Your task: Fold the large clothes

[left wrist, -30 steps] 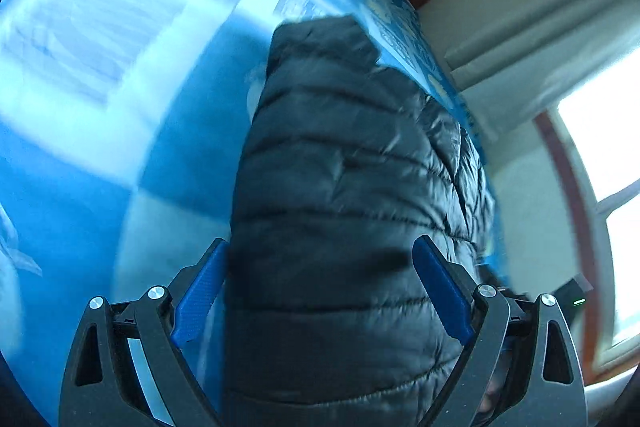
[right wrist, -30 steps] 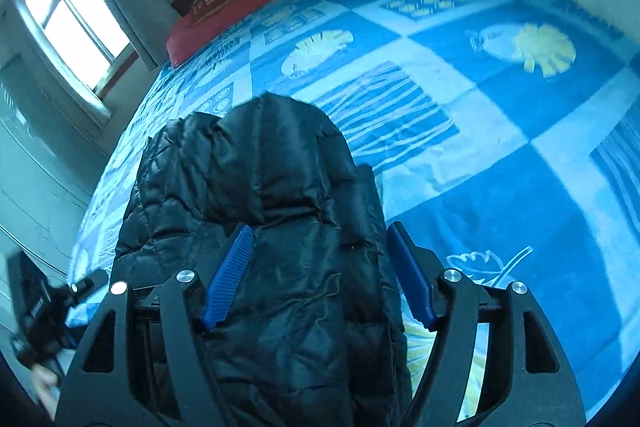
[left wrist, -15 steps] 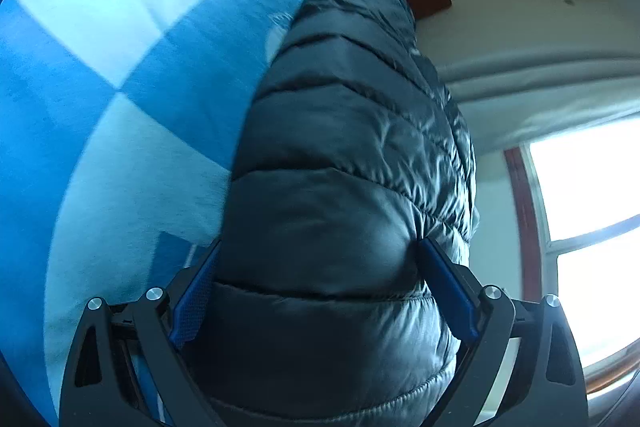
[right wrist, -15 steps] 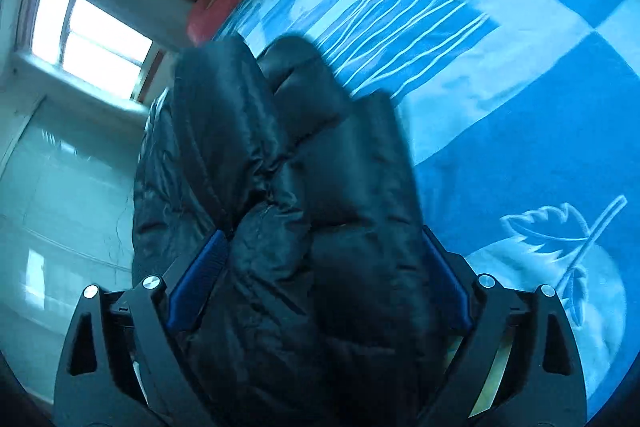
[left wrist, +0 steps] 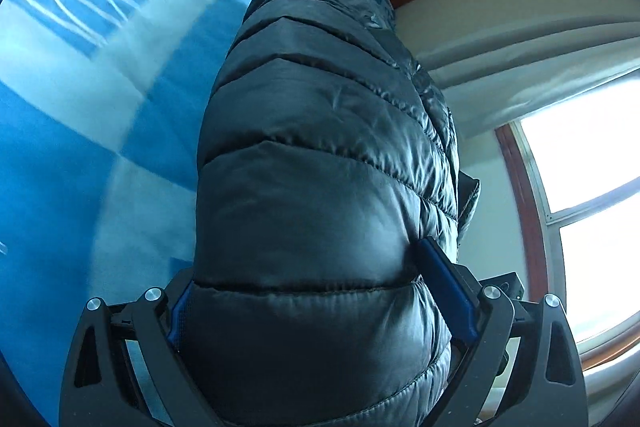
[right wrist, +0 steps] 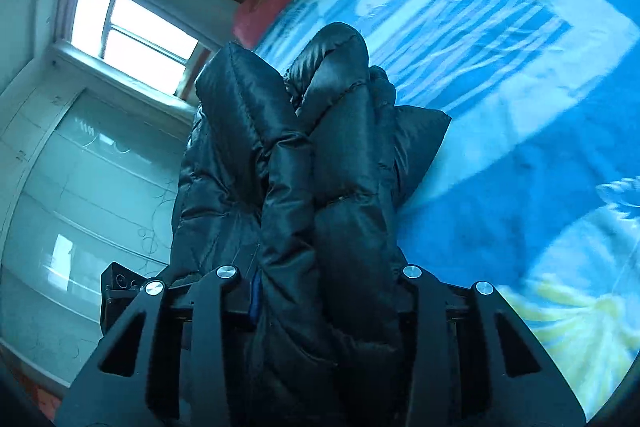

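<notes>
I have the jacket (left wrist: 320,163) bunched in the left gripper (left wrist: 320,291), right gripper (right wrist: 320,283) closing on its folds; I keep both level over the bed (right wrist: 520,131) edge.

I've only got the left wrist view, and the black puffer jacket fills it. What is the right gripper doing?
Observer: The right gripper has its jaws closing, with bunched folds of the jacket between them.
Operator: Is that part lying flat?
Observer: No, several puffy folds stand up in a clump over the blue blanket.
Operator: Anything beyond it?
Observer: Pale sliding doors stand below the window.
</notes>
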{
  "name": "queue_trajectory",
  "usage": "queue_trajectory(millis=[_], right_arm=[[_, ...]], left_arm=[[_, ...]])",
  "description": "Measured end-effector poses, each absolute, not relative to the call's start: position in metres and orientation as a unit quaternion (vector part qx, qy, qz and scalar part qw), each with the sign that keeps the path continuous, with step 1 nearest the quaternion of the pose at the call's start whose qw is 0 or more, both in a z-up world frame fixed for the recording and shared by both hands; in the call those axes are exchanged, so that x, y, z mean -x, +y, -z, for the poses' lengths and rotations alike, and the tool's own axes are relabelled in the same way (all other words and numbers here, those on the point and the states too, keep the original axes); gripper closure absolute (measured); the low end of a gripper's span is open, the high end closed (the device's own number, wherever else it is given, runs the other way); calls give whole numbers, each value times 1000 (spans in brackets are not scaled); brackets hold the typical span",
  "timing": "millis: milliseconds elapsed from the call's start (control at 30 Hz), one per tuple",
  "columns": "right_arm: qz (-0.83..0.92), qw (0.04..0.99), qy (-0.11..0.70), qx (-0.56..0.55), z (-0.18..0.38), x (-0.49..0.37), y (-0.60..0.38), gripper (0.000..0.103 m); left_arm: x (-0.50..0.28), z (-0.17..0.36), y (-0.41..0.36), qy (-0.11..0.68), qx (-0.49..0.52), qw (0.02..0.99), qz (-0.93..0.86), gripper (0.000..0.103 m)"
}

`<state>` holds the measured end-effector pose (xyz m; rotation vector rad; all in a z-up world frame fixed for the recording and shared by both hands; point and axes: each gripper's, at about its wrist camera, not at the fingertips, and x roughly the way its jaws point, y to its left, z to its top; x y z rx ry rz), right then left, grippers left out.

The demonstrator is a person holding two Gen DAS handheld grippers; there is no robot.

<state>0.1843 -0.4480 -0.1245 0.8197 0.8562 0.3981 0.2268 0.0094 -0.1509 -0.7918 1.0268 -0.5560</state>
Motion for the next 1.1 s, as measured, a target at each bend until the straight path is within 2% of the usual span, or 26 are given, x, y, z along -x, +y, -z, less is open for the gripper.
queue_trajectory(millis=[233,567,767,933,1100], right_arm=[[-220,793,405,-398,128,-218,-397,64],[-206,796,420,-384,135,-228,-369,62],[-194,801,427,-371,134,-231,-367,52],[-187,802,437,-362,132,-226,-373,35],[-191,812,428,-347,119,-218,-386,27]], left_arm=[[-239,134,56,456,353,784,231,10],[-250,163,74,468,355,783,207,10],[-252,163,72,472,364,774,213,10],[-243,158,97,473,370,771,209,10],[-230,143,124,444,359,796,204,11]])
